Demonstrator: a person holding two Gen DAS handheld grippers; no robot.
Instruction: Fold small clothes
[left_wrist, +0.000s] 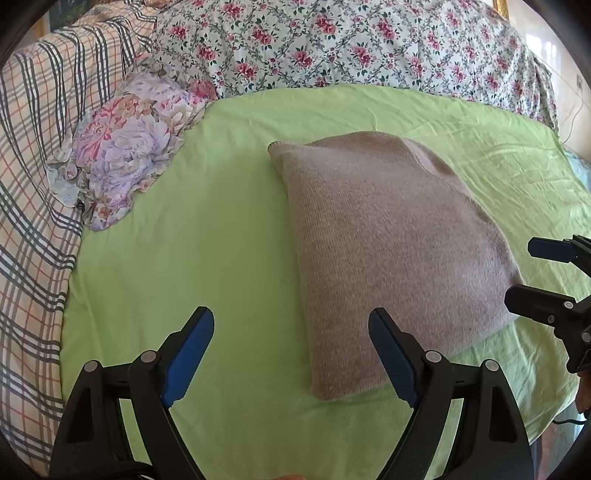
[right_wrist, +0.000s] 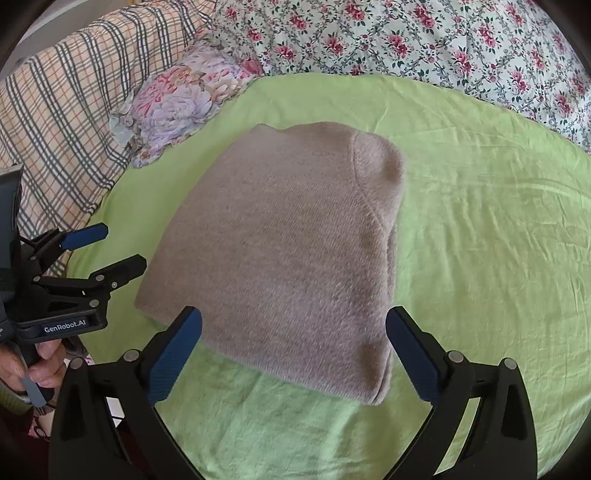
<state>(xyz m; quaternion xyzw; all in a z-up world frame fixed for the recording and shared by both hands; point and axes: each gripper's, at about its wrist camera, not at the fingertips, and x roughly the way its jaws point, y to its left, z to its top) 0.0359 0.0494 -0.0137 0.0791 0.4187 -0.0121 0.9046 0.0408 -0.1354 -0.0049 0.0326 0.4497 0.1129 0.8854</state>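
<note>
Left wrist view: the left gripper has its jaws spread wide and empty; the folded knit lies on the green sheet ahead of the right jaw.

Right wrist view: the right gripper gapes empty, knit just ahead between the jaws.

Only readable text — "GenRobot.AI", white lettering on black body of left gripper.

Beige knit garment, folded flat, on green sheet
</note>
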